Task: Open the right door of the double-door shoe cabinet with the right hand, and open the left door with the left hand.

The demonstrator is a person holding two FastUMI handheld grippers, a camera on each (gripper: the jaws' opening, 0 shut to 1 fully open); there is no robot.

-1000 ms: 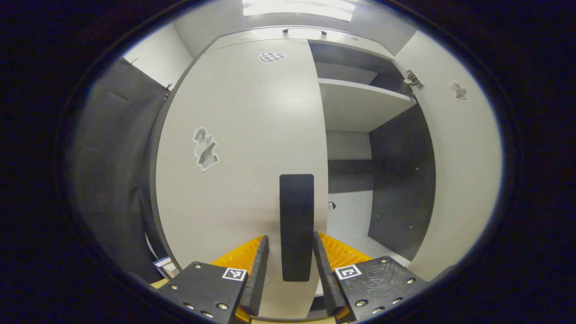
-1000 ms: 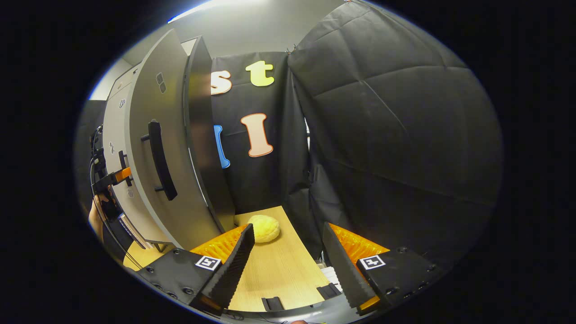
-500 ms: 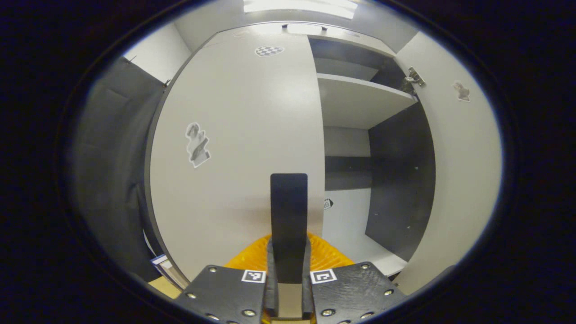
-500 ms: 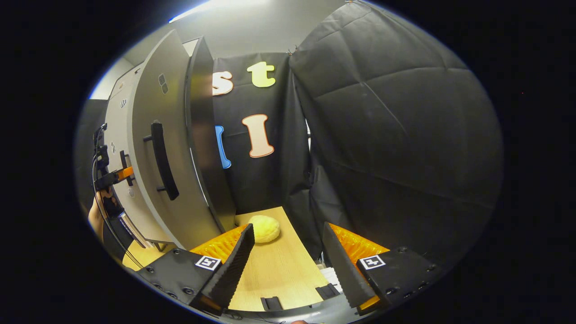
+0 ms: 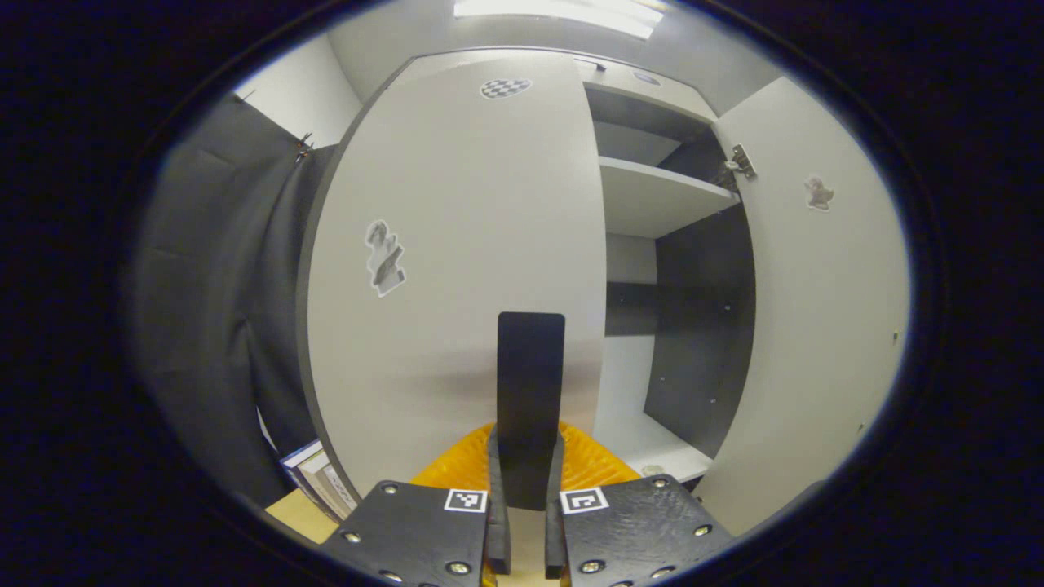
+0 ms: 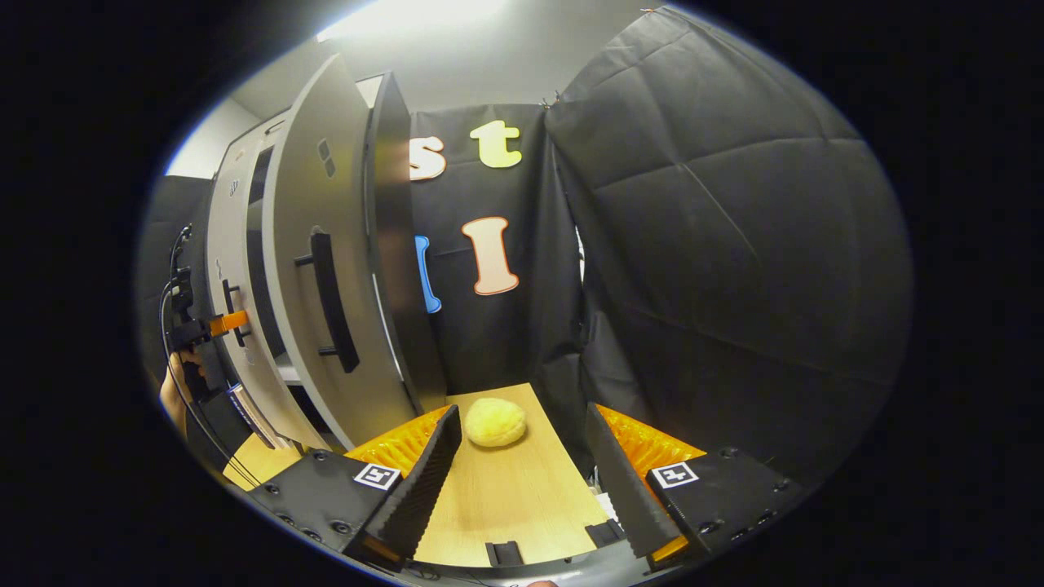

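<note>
1. Left gripper view: the left gripper (image 5: 522,522) is clenched on the handle (image 5: 530,391) of the left door (image 5: 457,244). The handle's long axis runs upright, straight ahead between the fingers. The right door (image 5: 824,310) is seen swung wide, shelves (image 5: 661,196) bared. The handle's lower end is hidden by the fingers.
2. Right gripper view: the right gripper (image 6: 522,481) is released, nothing held, well apart from the right door's handle (image 6: 330,302), which lies up and left. A yellow lump (image 6: 495,421) is seen on the table (image 6: 506,505). The left gripper, far left, is too small to judge. The pull is judged the left hand's job.
</note>
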